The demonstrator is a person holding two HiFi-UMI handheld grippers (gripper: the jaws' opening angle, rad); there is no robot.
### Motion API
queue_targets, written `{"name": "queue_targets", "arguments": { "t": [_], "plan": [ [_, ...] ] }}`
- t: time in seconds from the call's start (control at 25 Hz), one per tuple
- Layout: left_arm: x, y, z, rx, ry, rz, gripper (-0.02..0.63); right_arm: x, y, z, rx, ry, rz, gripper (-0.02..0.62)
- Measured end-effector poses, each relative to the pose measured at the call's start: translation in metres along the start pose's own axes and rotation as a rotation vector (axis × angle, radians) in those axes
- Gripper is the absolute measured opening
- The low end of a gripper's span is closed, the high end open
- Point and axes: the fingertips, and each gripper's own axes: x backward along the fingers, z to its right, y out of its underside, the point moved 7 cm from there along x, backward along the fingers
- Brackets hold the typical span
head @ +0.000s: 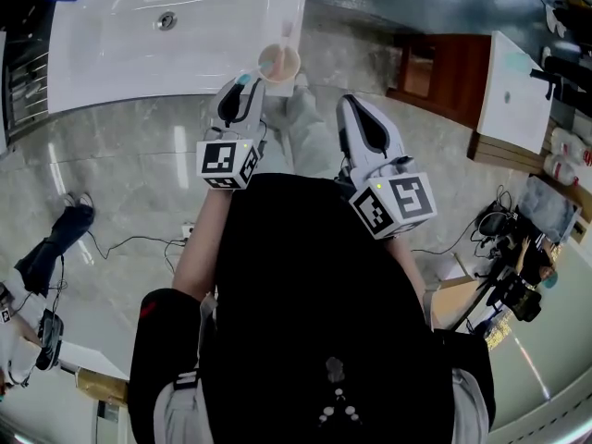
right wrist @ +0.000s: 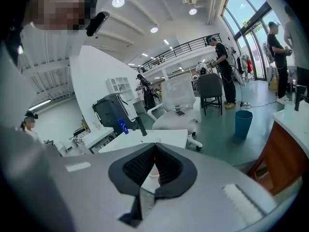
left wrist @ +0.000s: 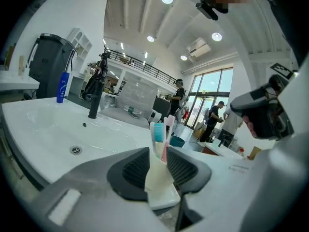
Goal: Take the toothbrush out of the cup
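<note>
One teal brush (left wrist: pixel 158 132) stood in cup (left wrist: pixel 157 178), twelve o'clock of left gripper (head: pixel 244 85), jaws open. Right gripper (head: pixel 352 106) closed, empty. Brush looked light, slick: pinch top.

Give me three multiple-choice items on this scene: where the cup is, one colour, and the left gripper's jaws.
1. Where does the cup stand?
A on the floor; B on the counter corner beside the basin; C on a chair.
2. What colour is the bottle behind the basin?
A red; B blue; C green.
3. How do the left gripper's jaws stand?
A apart; B shut together; C clamped on the tap.

Answers: 1 B, the head view shows it at the counter's corner. 2 B, it is plainly blue in the left gripper view. 3 A, a gap between the pads frames the cup.
</note>
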Motion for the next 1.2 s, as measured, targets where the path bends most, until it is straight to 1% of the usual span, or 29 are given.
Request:
{"name": "queue_targets", "arguments": {
  "t": [0.24,0.32,0.4,0.68,0.88,1.2],
  "plan": [
    [-0.011,-0.002,0.000,0.007,-0.046,0.017,0.104,-0.006,-0.006,0.011,0.013,-0.016,-0.022,0.002],
    [-0.012,-0.004,0.000,0.011,-0.064,0.027,0.084,-0.010,-0.008,0.015,0.016,-0.024,-0.027,0.002],
    [-0.013,-0.005,0.000,0.017,-0.077,0.037,0.047,-0.014,-0.012,0.018,0.023,-0.034,-0.032,0.002],
    [-0.016,-0.010,0.002,0.053,-0.096,0.066,0.031,-0.025,-0.022,0.026,0.044,-0.072,-0.045,0.002],
    [-0.015,-0.013,0.002,0.057,-0.105,0.074,0.028,-0.031,-0.022,0.028,0.048,-0.092,-0.055,0.002],
    [-0.006,-0.027,0.006,0.010,-0.100,0.089,0.028,-0.028,-0.023,0.029,0.042,-0.101,-0.047,0.002]
  ]
}}
